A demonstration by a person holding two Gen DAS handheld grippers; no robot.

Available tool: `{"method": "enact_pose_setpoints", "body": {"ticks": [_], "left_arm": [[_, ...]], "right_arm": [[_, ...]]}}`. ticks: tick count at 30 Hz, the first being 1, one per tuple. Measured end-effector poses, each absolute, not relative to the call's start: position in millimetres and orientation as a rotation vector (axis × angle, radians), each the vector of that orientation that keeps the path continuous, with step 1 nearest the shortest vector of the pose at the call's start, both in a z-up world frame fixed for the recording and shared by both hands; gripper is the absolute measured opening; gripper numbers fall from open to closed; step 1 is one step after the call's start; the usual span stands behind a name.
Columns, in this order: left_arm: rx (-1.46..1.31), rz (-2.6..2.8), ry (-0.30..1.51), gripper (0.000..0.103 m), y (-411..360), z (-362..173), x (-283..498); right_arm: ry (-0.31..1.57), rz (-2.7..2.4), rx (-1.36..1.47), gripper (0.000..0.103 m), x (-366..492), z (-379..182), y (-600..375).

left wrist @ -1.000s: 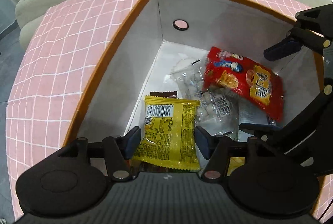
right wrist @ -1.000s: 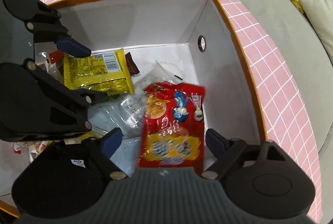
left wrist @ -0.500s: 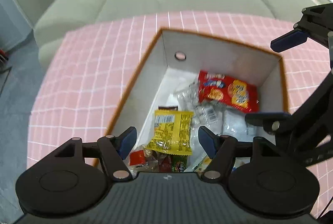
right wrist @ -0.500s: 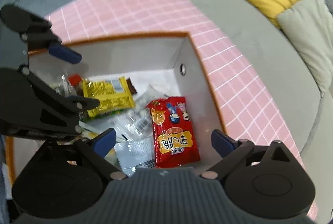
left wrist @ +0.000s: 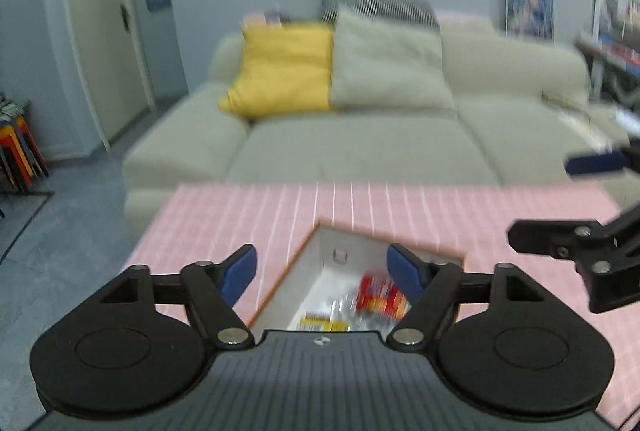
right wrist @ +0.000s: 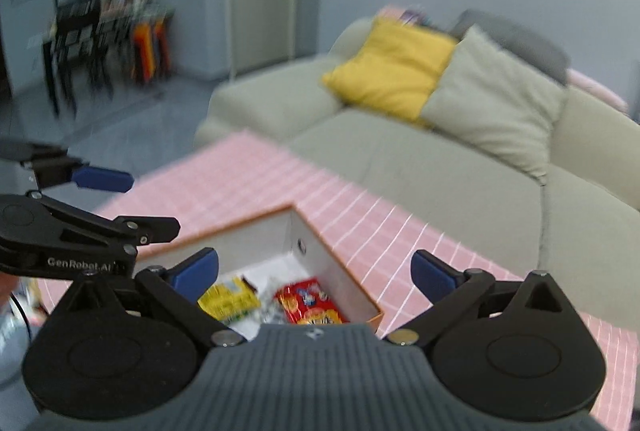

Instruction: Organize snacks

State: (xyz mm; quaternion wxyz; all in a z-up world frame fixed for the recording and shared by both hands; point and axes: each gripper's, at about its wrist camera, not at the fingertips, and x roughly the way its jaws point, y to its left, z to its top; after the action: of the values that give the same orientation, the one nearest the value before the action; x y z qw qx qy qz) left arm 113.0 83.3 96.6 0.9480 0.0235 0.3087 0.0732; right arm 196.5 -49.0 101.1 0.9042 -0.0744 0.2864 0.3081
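Box (right wrist: 320, 251), white-walled with orange rim, set on the pink checked cloth (left wrist: 240, 215) before the sofa (left wrist: 360, 143). Contents: red snack packet (right wrist: 308, 305) and yellow snack packet (right wrist: 228, 299), laid flat side by side on the box floor among clear wrappers; the red packet's long axis is judged to run toward the far wall, though blur hinders certainty. Left gripper (left wrist: 320, 273) and right gripper (right wrist: 314, 271) are held above the box, jaws just widened and spread, nothing between them. Step judged: release finished. Next required: another loose snack to be found; none is seen.
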Motion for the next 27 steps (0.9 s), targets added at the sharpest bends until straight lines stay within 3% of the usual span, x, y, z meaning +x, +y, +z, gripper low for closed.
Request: {"method": "enact_pose_setpoints", "body": {"ticks": [4,14,27], "left_arm": [[0.033,0.154,0.519,0.099,68.4,115.9,85.4],[0.024,0.213,0.441,0.100,23.5,106.3,40.1],[0.036,0.252,0.575,0.100,1.9,45.0,24.9]], "right_arm": [[0.503,0.588,-0.044,0.099,157.6,118.6,-81.5],[0.434,0.370,0.022,0.099,57.8,93.2,-128.4],[0.516,0.238,-0.043,0.099,40.1,27.4,-128.6]]}}
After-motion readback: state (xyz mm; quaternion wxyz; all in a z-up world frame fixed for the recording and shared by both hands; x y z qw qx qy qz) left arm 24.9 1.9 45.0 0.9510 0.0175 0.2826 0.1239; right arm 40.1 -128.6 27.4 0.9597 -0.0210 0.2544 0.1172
